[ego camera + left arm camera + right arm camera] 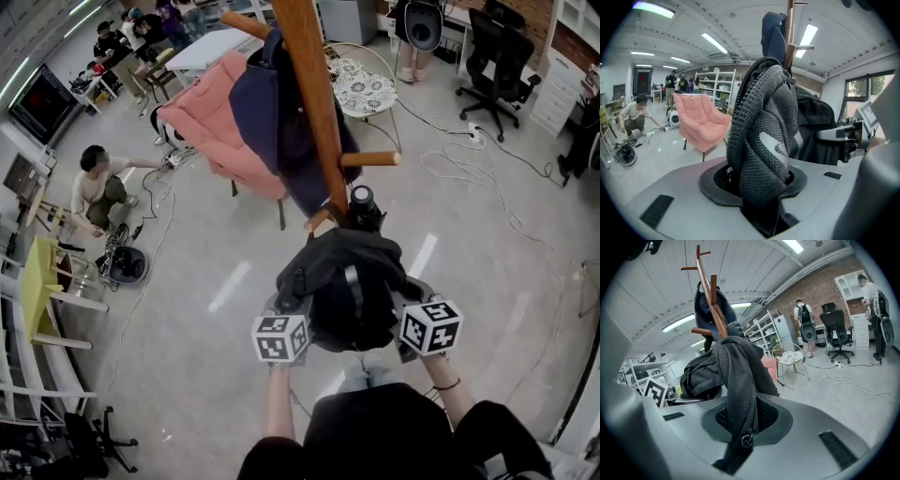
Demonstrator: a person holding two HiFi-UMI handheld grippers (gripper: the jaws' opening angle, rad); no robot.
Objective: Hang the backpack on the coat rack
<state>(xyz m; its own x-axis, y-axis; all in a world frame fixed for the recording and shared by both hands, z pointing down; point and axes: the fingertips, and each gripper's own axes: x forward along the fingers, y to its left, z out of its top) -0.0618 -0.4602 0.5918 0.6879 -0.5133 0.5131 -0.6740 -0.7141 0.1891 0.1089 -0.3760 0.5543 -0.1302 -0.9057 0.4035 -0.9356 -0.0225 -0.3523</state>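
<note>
The black backpack (349, 281) hangs between my two grippers, right below the wooden coat rack (314, 103). Its top lies close to a short lower peg (318, 220); I cannot tell whether it touches. A navy jacket (272, 112) hangs on the rack above. My left gripper (289, 314) is shut on a thick padded mesh strap (764, 140) that rises from its jaws (761, 206). On the other side, my right gripper (412, 309) is shut on a thinner mesh strap (738, 394) with a zip pull, seen low in its own view (736, 451). The bag hides both pairs of fingertips in the head view.
A pink armchair (217, 127) stands left of the rack and a wire chair (364, 92) behind it. One person crouches on the floor at left (98, 187) by a robot vacuum (127, 265). Cables (469, 159) and an office chair (497, 61) lie right.
</note>
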